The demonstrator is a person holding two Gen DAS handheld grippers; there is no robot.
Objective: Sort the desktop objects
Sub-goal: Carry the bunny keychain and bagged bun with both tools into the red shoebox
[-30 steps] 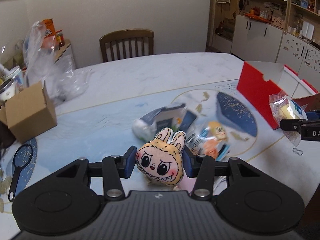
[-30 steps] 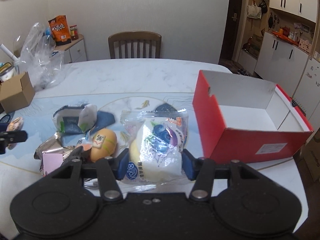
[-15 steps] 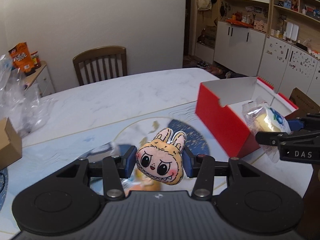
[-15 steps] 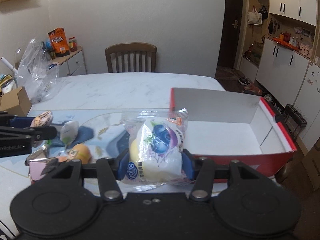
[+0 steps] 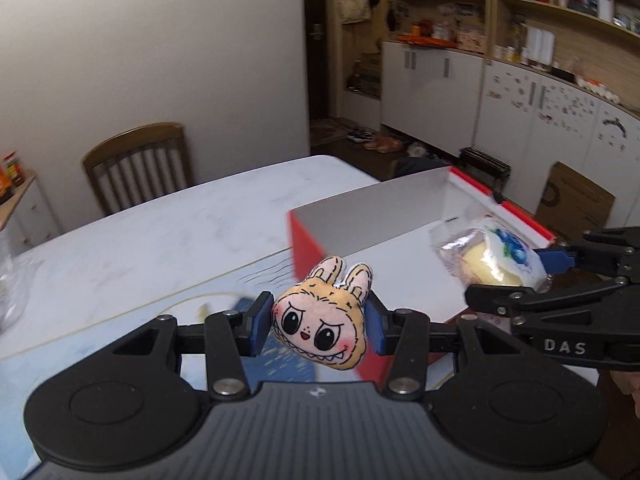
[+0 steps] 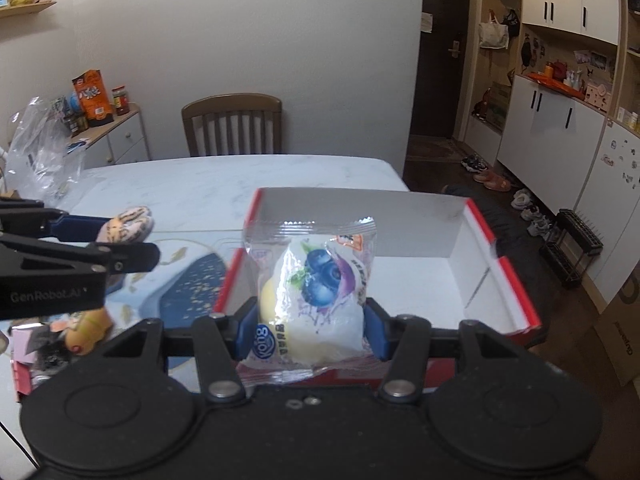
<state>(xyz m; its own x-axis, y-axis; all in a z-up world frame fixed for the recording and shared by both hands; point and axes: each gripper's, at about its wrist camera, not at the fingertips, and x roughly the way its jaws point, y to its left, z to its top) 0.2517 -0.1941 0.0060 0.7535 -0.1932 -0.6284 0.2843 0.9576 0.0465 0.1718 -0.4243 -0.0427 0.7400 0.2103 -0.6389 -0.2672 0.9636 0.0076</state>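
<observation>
My left gripper is shut on a yellow bunny-eared plush toy, held in the air just left of the red box. It also shows in the right wrist view, where the plush sits between its fingers. My right gripper is shut on a clear packet of blueberry bread, held over the near edge of the red box, whose white inside is open. The packet also shows in the left wrist view over the box.
Leftover items lie on the table at lower left: an orange toy and a pink packet. A wooden chair stands at the table's far side. A plastic bag sits far left. A cardboard box stands on the floor right.
Both grippers have moved right with their loads. The bread packet went from beside the red box to over it. The plush rose off the table pile and came up to the box's left wall.
</observation>
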